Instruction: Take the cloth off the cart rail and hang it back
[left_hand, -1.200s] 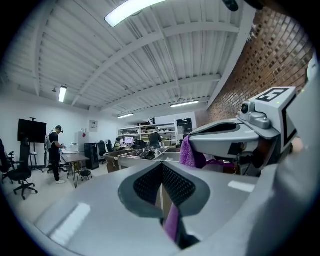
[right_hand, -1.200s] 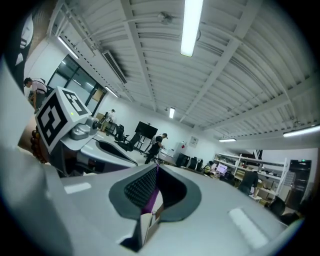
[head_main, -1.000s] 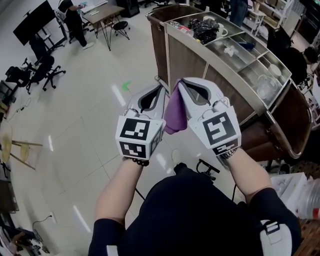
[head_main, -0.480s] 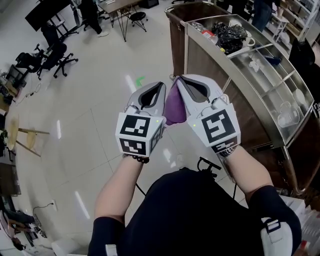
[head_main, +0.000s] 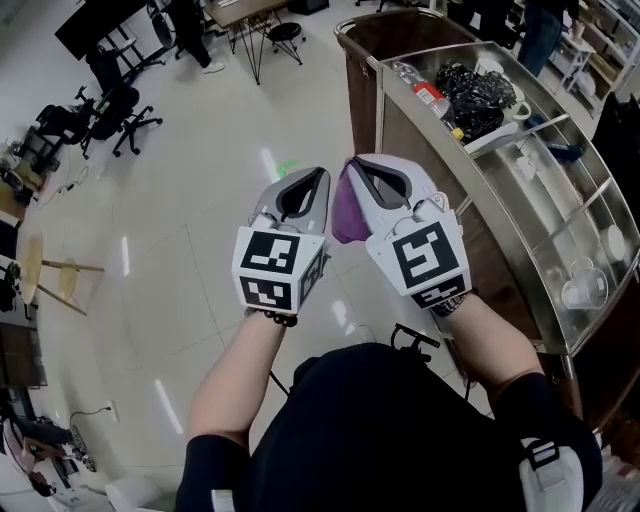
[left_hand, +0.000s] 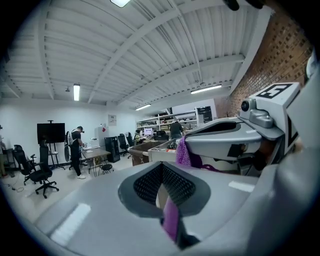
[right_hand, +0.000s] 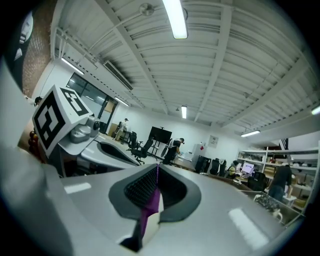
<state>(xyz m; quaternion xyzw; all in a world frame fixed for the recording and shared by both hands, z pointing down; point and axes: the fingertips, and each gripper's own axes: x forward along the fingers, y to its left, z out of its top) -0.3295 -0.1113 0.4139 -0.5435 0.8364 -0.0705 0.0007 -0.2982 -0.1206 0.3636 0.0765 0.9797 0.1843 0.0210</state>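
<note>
Beside the stainless service cart (head_main: 425, 150), on the open floor (head_main: 190, 250), the person is standing with both arms out in front and carrying a purple cloth (head_main: 348, 215) between the two tools. The left hand-held gripper (head_main: 320, 176) is pressing its jaws together on one edge of the cloth. In the left gripper view a thin purple strip (left_hand: 171, 222) is showing right in the seam of the left hand-held gripper (left_hand: 162, 172). The right hand-held gripper (head_main: 352, 165) is doing the same. Its own view shows the right hand-held gripper (right_hand: 156, 171) closed tight on a purple sliver (right_hand: 149, 209). The two tips are sitting just beside each other, and the rest of the cloth is bunching and hanging down between the gripper bodies.

The cloth is touching nothing on the cart at this point. It is in the air, near the cart's side panel but apart from it, so the first half of the job, getting it off the rail, is looking done. Hanging it back is not yet done. That will likely mean bringing the cloth over a rail, draping it across and only then easing both sets of jaws apart.

From where I am looking I cannot tell which rail it belongs on. The cart top is holding a black bag (head_main: 478, 92) and a bottle (head_main: 425, 92) at the far end.
</note>
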